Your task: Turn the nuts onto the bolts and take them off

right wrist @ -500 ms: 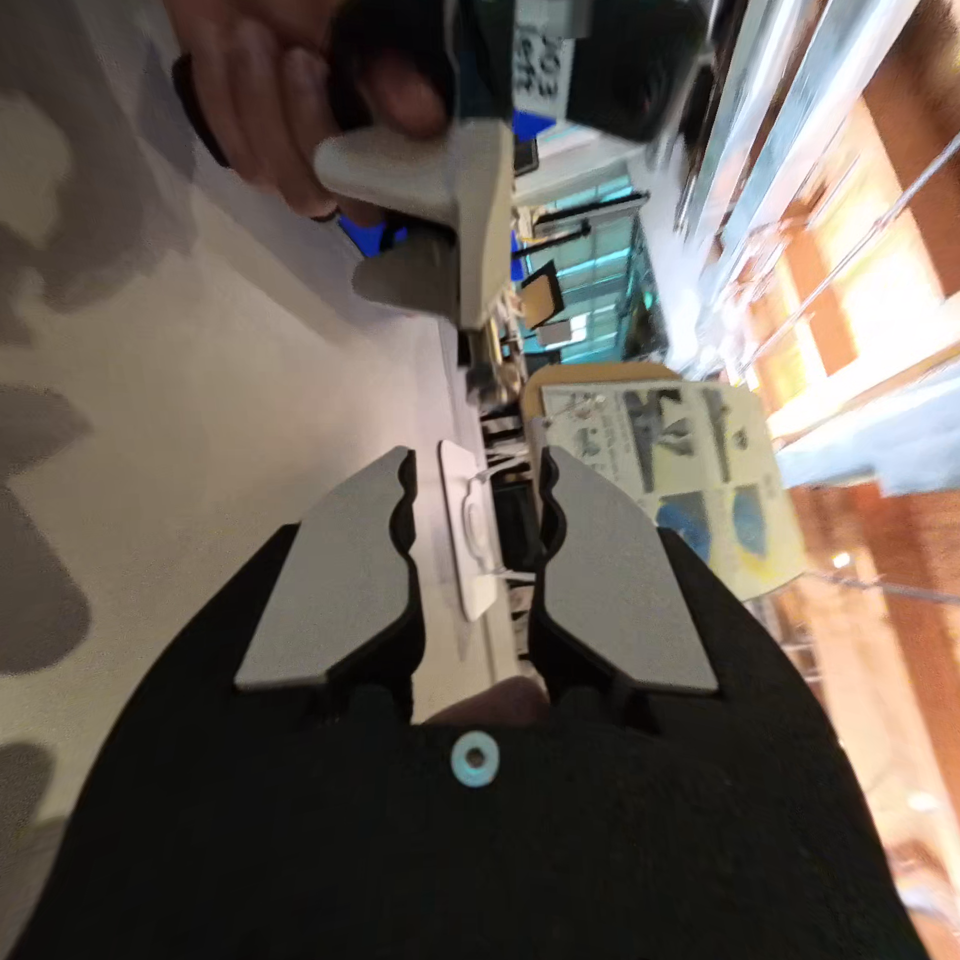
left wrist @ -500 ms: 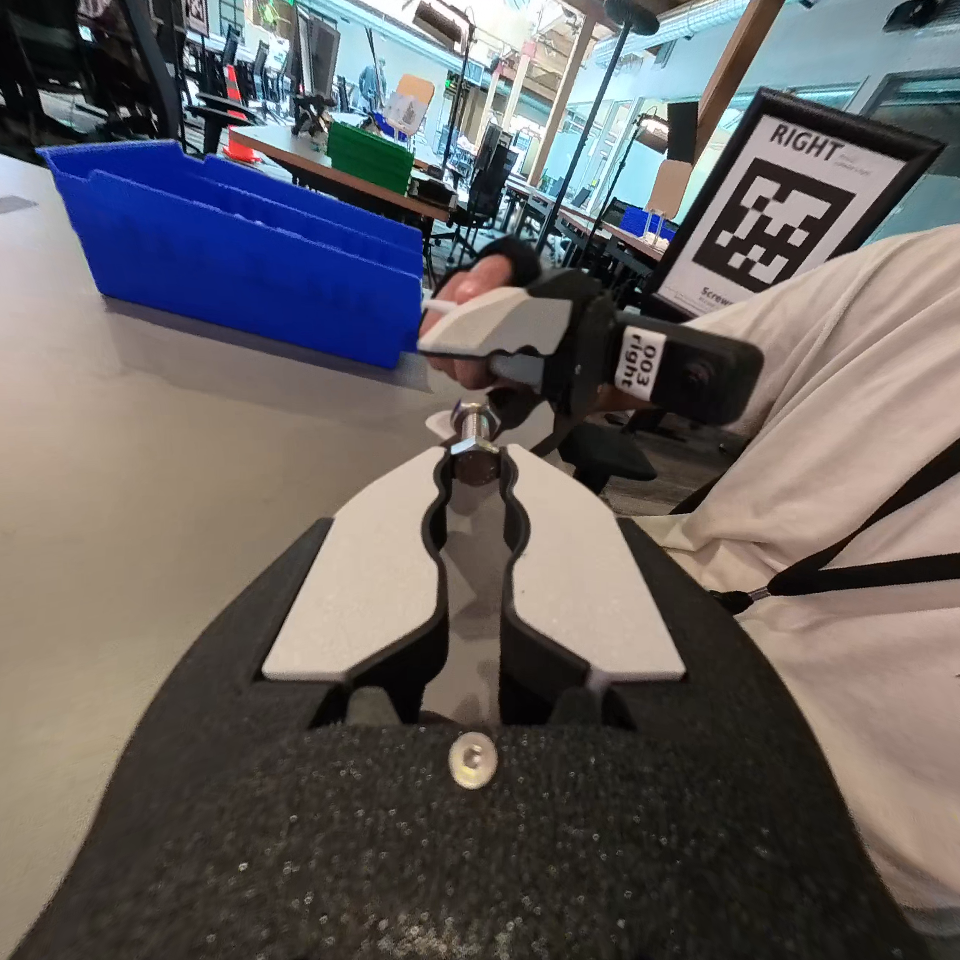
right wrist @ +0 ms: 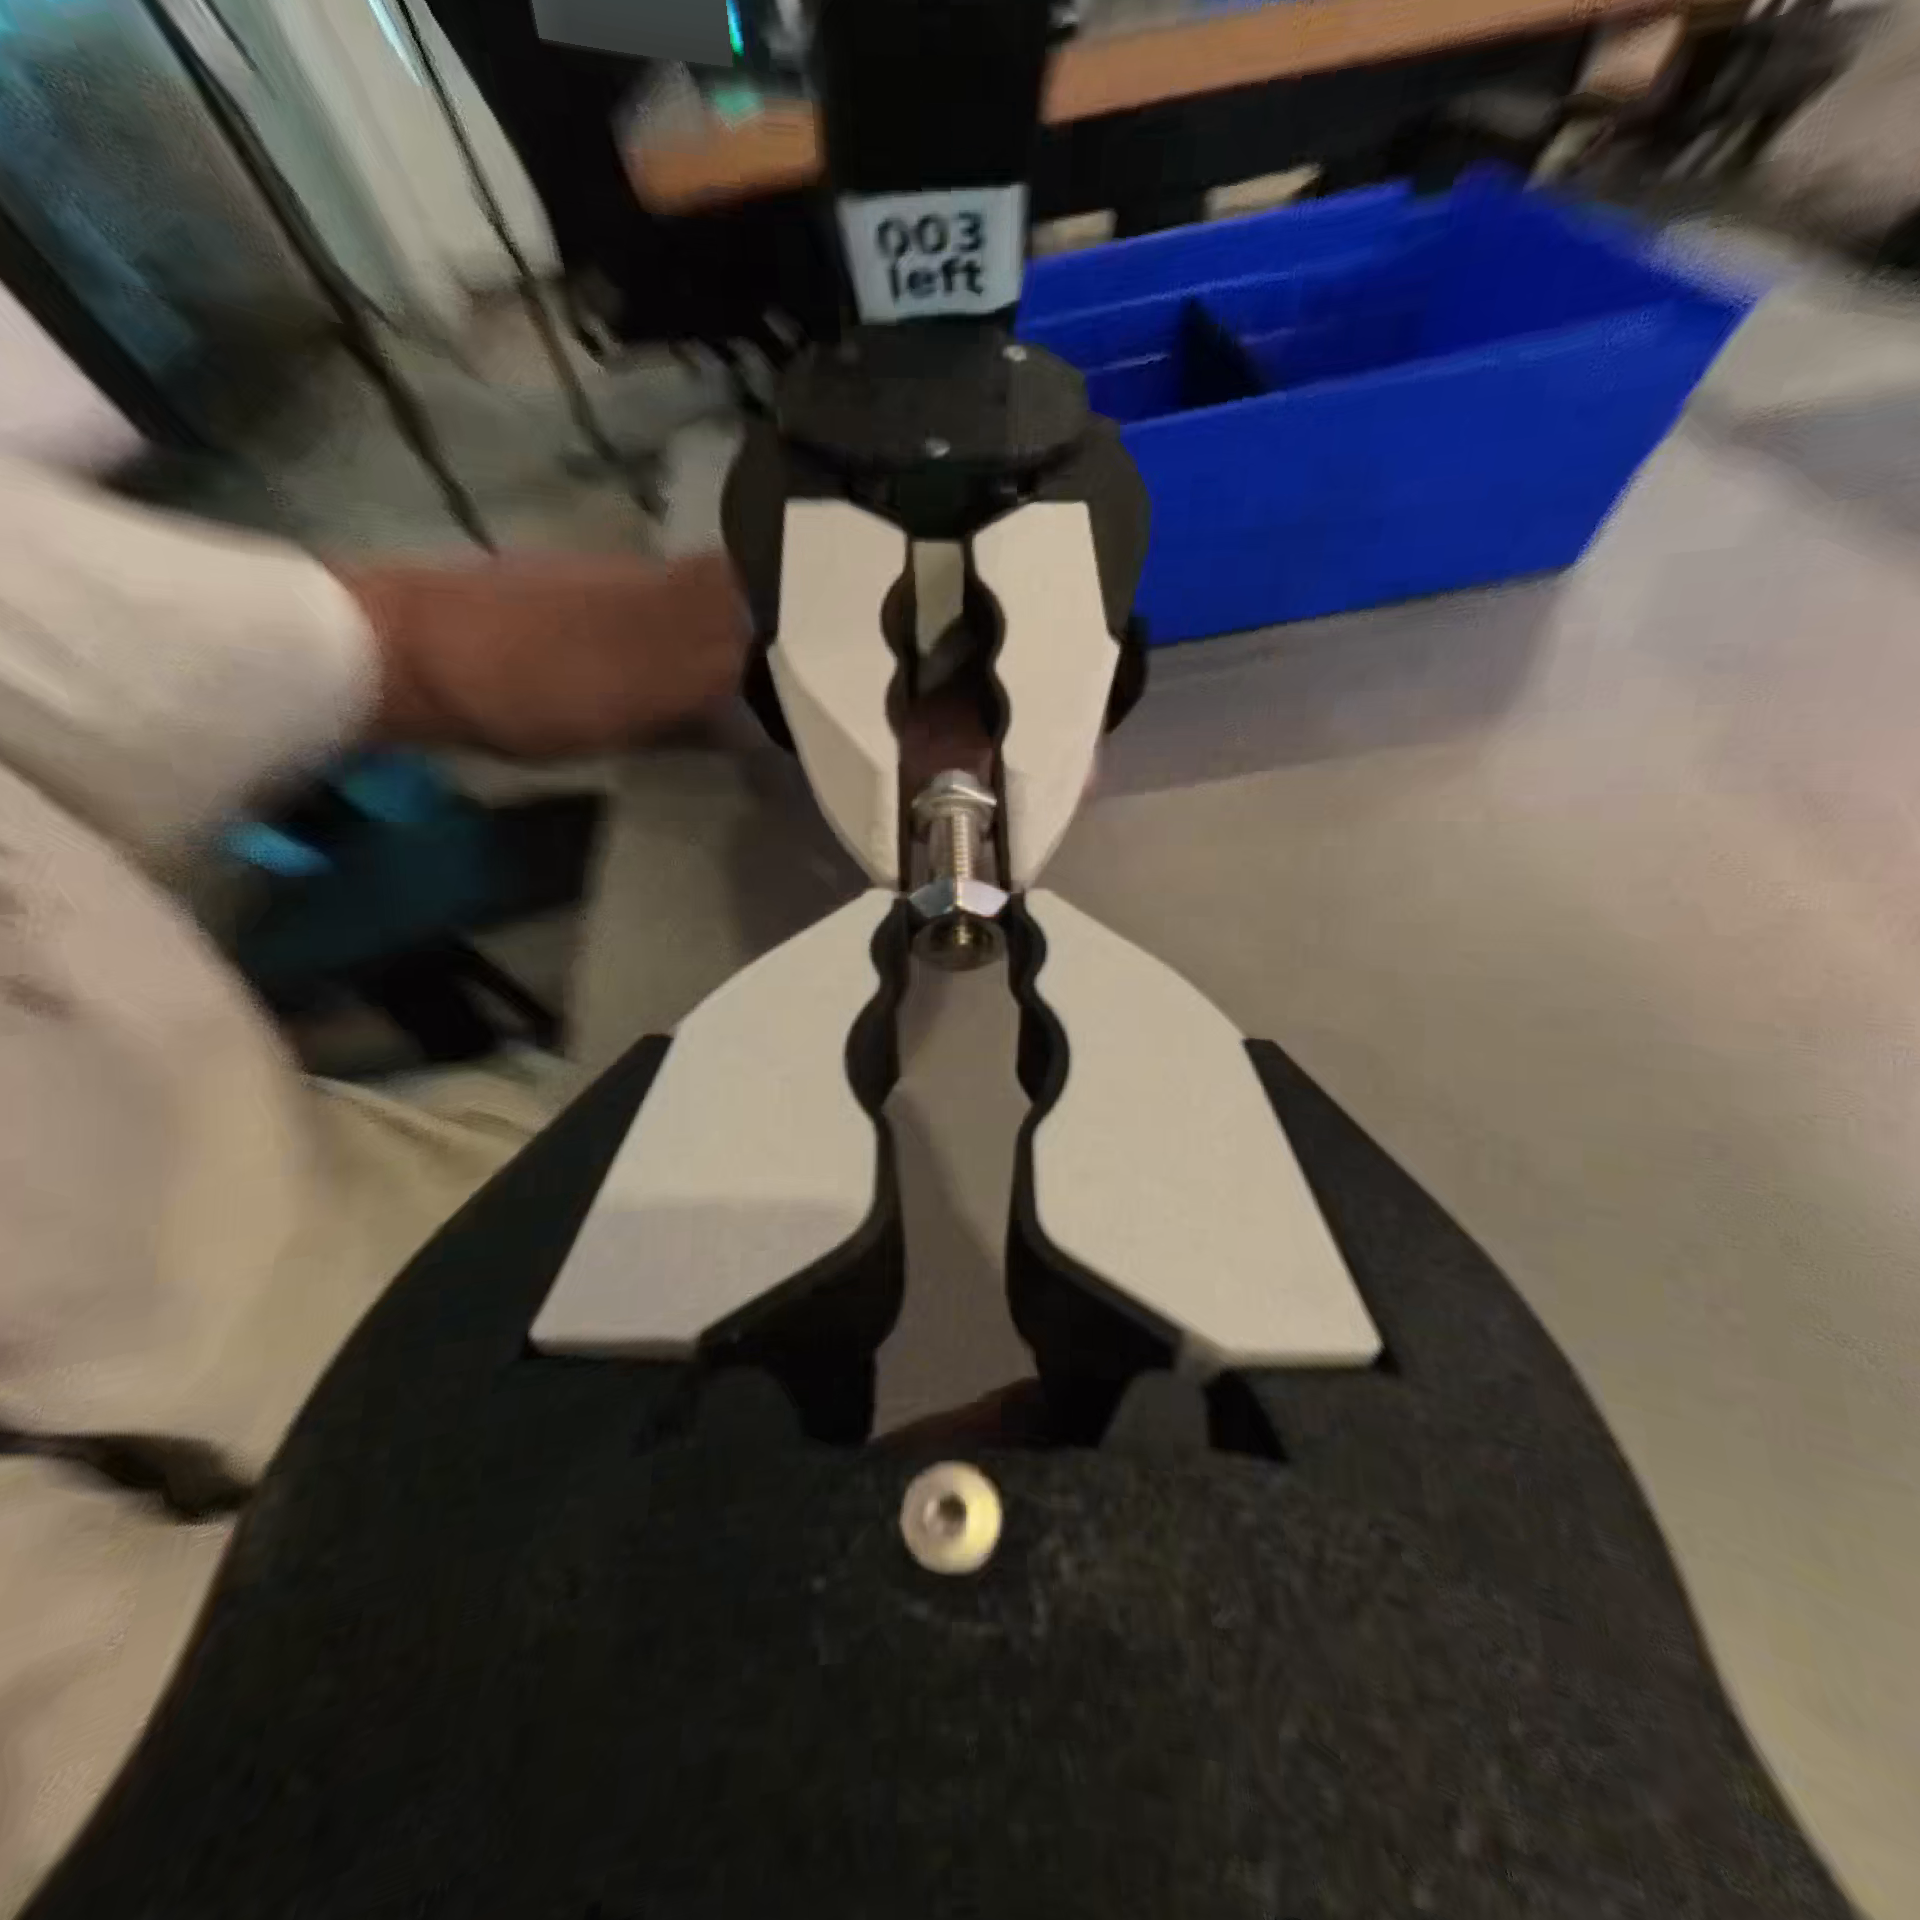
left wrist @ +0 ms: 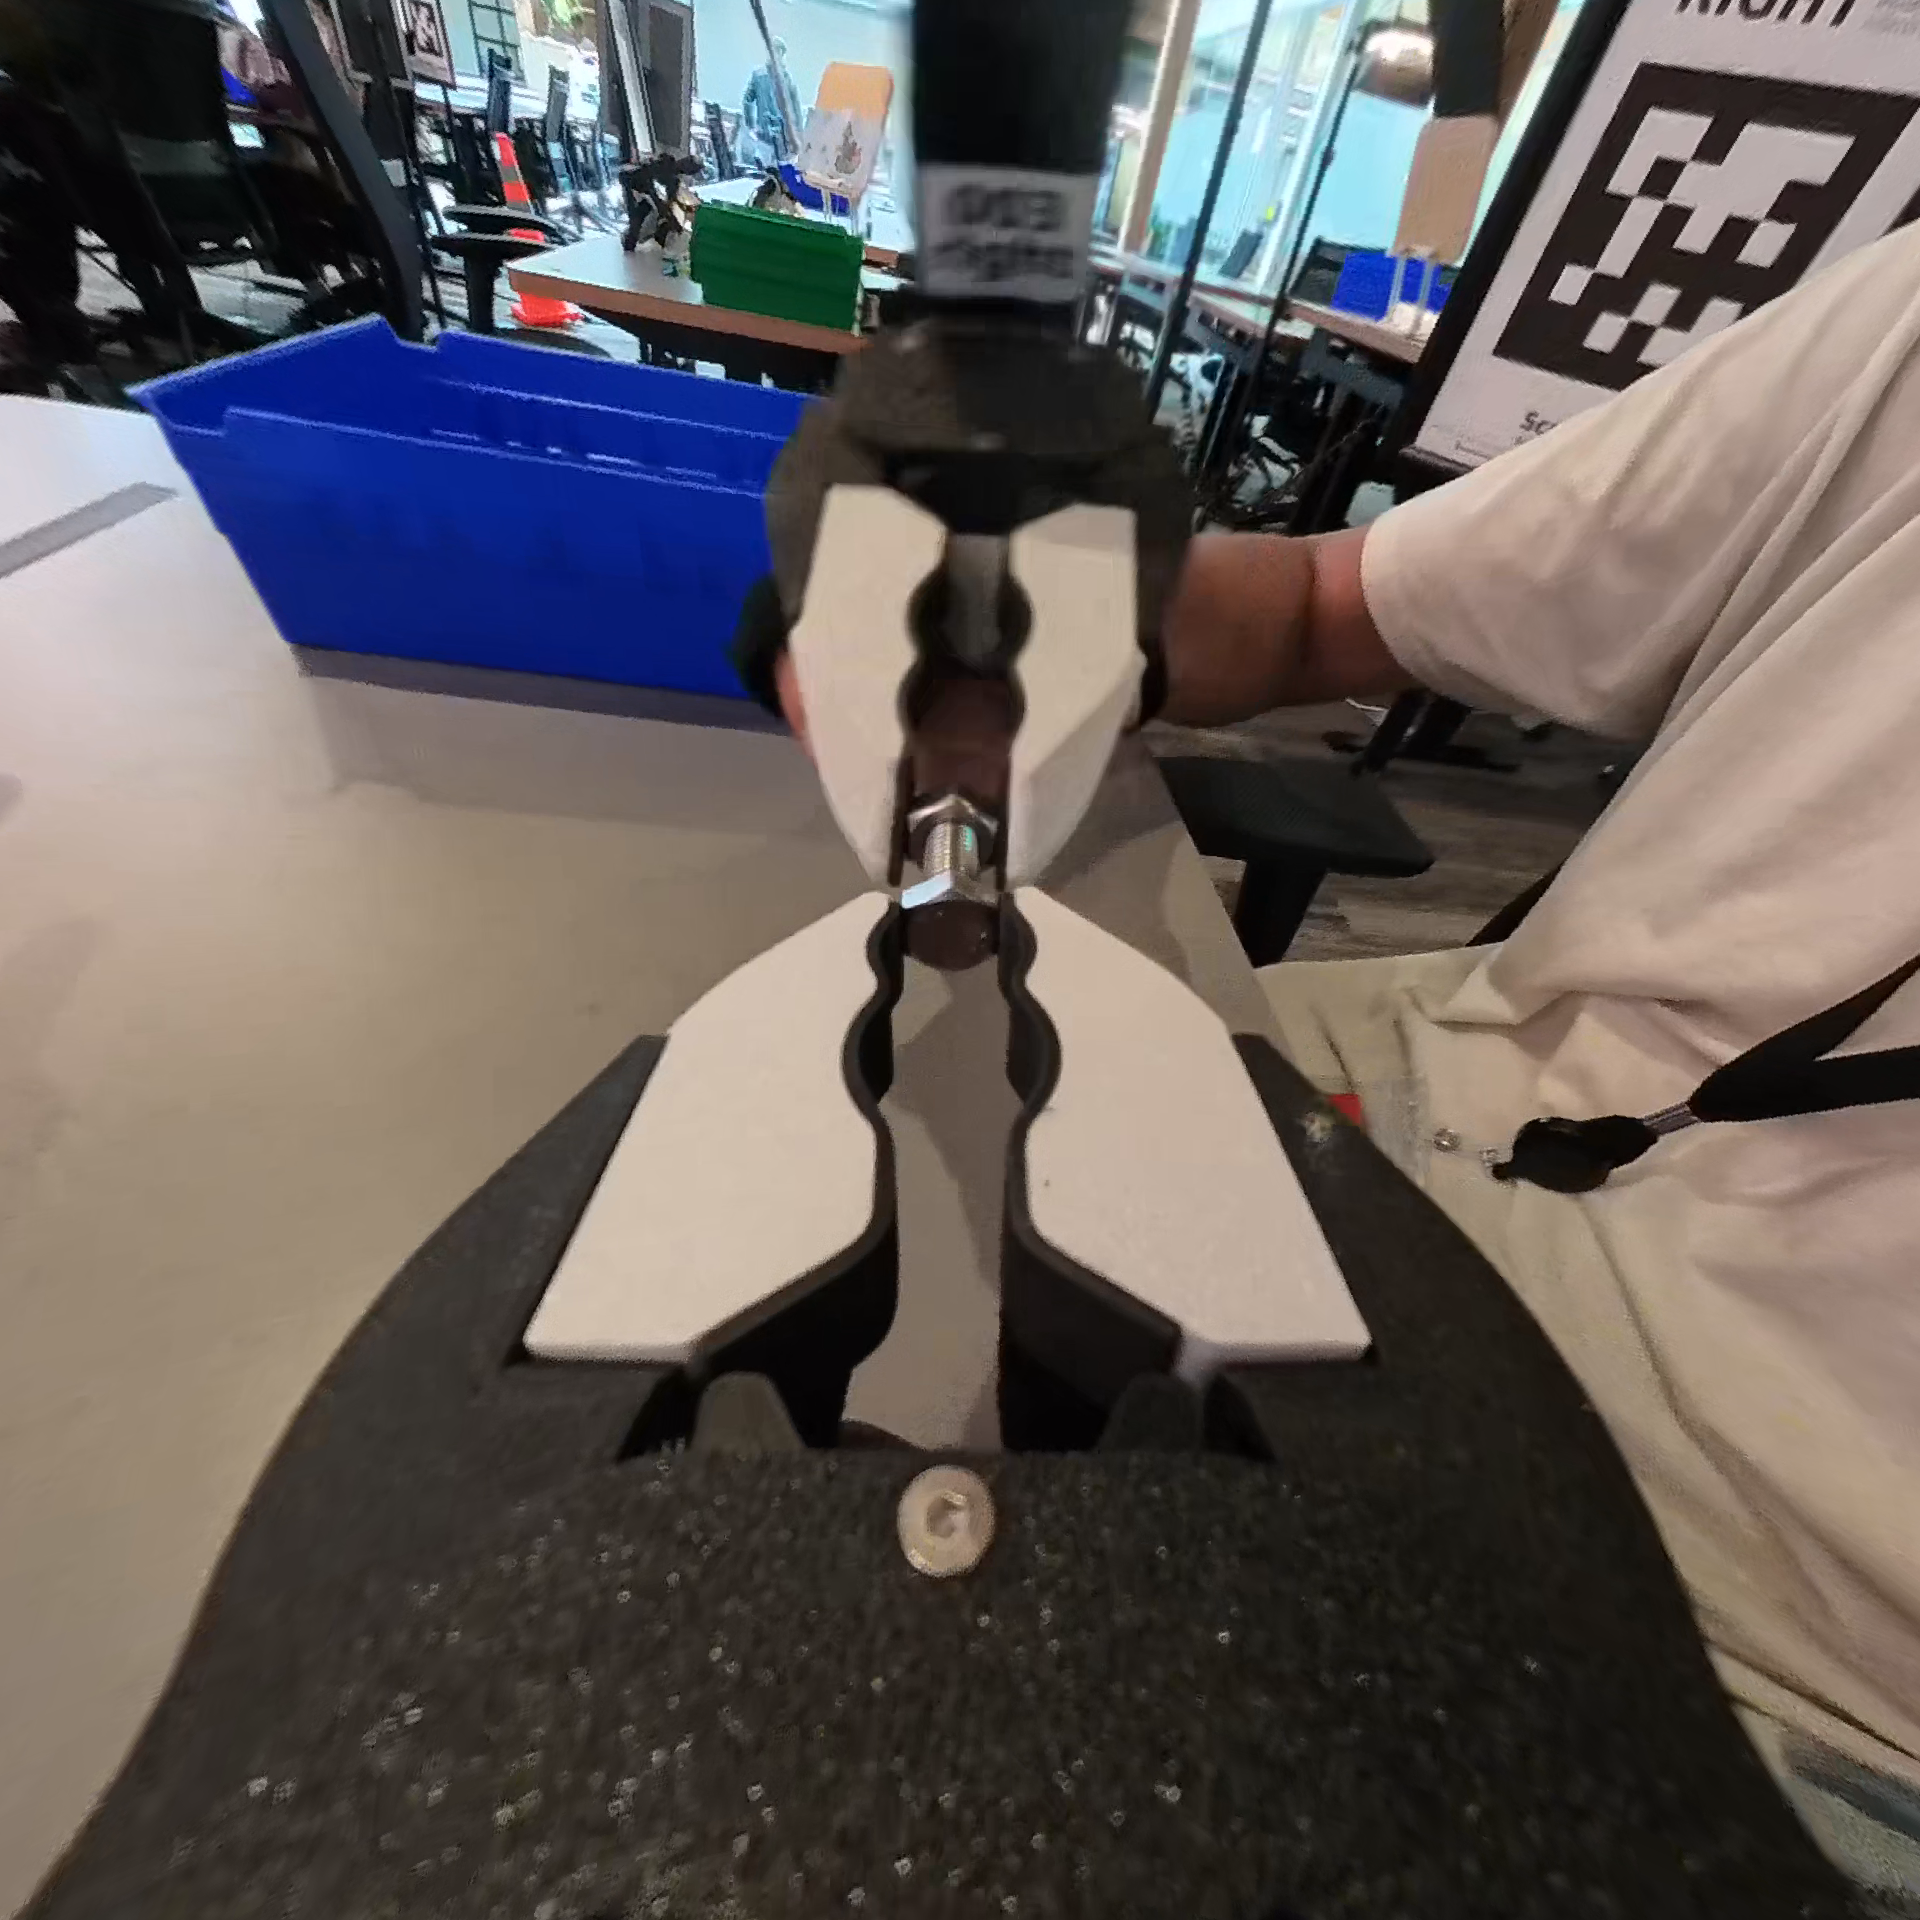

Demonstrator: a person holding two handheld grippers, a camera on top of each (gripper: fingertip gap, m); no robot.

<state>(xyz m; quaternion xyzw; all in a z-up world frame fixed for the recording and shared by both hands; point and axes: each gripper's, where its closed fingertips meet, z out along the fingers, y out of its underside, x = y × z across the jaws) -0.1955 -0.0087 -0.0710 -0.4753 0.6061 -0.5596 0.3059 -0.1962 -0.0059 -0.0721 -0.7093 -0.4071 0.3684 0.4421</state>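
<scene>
- The left gripper [left wrist: 948, 914] is pinching the hexagonal head of the bolt [left wrist: 948, 891] between its fingertips; behind them the white fingers [left wrist: 748, 1143] stand narrowly apart.
- The right gripper [left wrist: 948, 871] faces it tip to tip, closed on the nut [left wrist: 951, 812], which sits on the thread a little way from the head.
- I cannot tell whether the tips of the two grippers touch; they are at least just beside each other.
- The whole assembly is held in the air above the pale table [left wrist: 312, 935].
- The right wrist view adds the nut's near face, with the end of the bolt in its hole, and more bare thread between nut and head.
- That view is blurred at the edges; the left wrist view is sharp.
- The blue bin [left wrist: 499, 540] stands on the table behind the grippers. Only the right wrist view looks into it and shows a divider.
- Only the left wrist view shows the checker-pattern sign [left wrist: 1704, 208], the green stack [left wrist: 774, 260] on a far desk, and the person's cream sleeve [left wrist: 1662, 623] with a black lanyard [left wrist: 1766, 1081].
</scene>
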